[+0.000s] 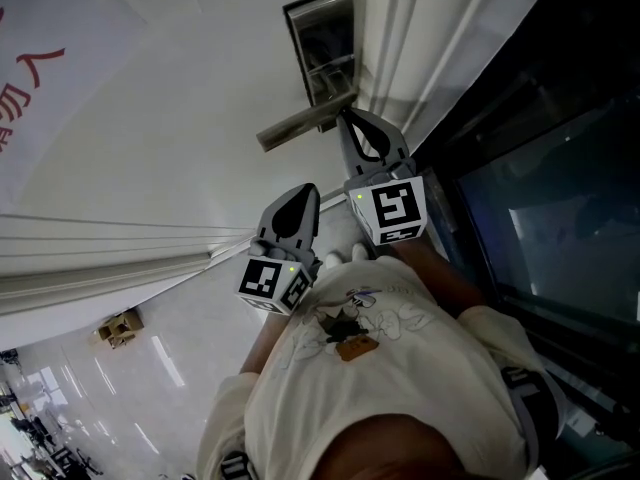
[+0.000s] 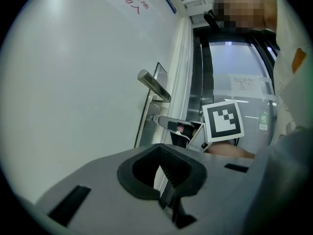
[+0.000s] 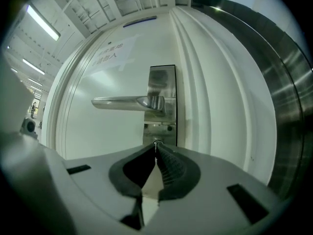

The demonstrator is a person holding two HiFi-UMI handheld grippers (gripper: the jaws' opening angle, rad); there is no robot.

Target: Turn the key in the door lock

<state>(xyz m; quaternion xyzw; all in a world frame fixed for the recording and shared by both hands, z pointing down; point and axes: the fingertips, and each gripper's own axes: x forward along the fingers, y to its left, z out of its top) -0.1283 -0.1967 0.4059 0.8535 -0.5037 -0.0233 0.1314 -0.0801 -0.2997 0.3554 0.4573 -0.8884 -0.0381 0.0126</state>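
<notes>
since the small metal key [image 3: 155,142] sits under the silver lever handle [image 3: 128,102], right gripper [image 3: 155,147] clamps it; left gripper [image 2: 160,150] idles closed.

Pretty much everything here is white: a big plain white panel [image 1: 150,118] with a paper sign [image 1: 30,78] in red characters stuck on it, and chunky ribbed white trim [image 3: 205,92] running alongside. Off to one side there's dark glass [image 1: 540,218] in a black frame plus a brushed steel column [image 3: 286,111], with a couple of printed sheets [image 2: 247,84] on the glass. The floor [image 1: 190,338] is pale and glossy with streaks of reflected light, a small cardboard box [image 1: 120,326] sits on it, and long strip lights [image 3: 41,22] run along the ceiling.
</notes>
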